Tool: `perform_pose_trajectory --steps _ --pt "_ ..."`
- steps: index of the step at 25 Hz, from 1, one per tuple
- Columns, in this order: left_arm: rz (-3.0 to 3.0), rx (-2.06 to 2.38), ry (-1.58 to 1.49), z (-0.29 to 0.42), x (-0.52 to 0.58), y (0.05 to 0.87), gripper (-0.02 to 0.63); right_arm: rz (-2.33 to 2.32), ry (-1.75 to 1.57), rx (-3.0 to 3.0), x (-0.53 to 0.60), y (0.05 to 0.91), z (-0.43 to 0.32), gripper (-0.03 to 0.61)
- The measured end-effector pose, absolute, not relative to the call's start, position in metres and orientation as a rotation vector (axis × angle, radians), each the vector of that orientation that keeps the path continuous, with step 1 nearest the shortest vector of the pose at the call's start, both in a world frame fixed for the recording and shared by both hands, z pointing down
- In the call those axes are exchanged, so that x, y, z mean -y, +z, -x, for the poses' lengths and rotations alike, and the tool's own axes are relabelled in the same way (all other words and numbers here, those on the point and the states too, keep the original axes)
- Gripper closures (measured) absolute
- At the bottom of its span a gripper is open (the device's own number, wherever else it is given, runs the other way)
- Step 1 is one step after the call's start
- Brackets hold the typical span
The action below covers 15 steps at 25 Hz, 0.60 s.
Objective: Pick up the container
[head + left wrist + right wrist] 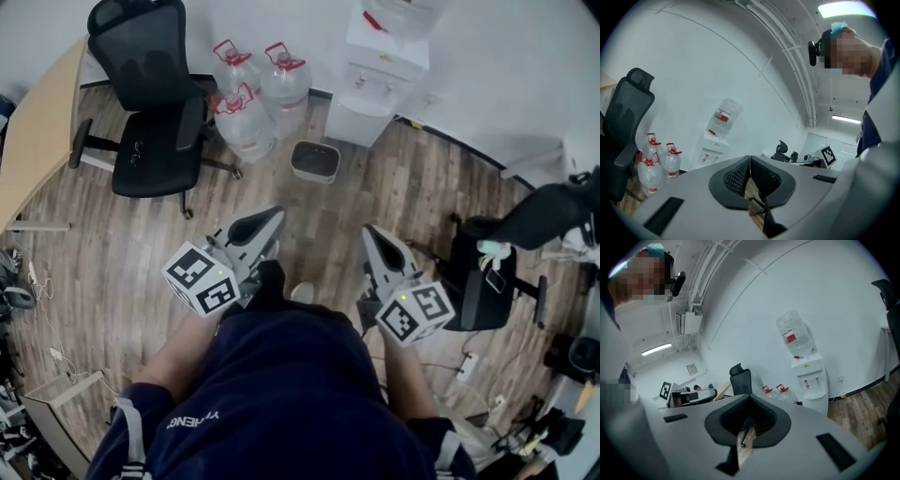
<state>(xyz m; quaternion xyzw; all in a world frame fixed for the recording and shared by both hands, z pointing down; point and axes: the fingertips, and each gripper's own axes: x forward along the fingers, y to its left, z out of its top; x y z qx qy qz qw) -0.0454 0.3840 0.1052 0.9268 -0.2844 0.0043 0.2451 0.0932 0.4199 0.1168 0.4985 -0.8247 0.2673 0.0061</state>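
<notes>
The container (315, 161) is a small grey open-topped bin standing upright on the wood-plank floor (112, 281), near the floor's far edge where it meets the white wall. Nothing touches it. Just beyond it, to the right, is the white base of a water dispenser (380, 80) set against that wall, with an upturned bottle on top. Just to the container's left is a cluster of three clear water jugs (246, 127) with red caps and handles. Further left along the same edge, a black office chair (155, 112) stands on its star base, and a pale wooden worktop (37, 131) runs up the floor's left edge.

Both grippers are well apart from the container, on the near side of the floor, held out in front of the person's dark blue shirt (281, 394). The left gripper (270, 217) points toward the far wall. Its own view shows its black ribbed fingers (736, 176) pressed together with nothing between them. The right gripper (373, 234) is beside it, also aimed at the far edge. Its fingers (724, 420) are likewise closed on each other and empty. A marker cube sits at the back of each gripper.

At the floor's right edge stands a second black chair (487, 272), and loose cables lie along the left edge.
</notes>
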Motion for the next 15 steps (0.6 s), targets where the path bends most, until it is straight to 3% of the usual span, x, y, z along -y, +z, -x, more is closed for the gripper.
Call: perform_pose_trajectory --steps 15 --pt "-2.500 0.677 0.086 0.058 -0.199 0.155 0.588 -1.649 0.920 2.438 -0.247 0.160 -0.090 0.563"
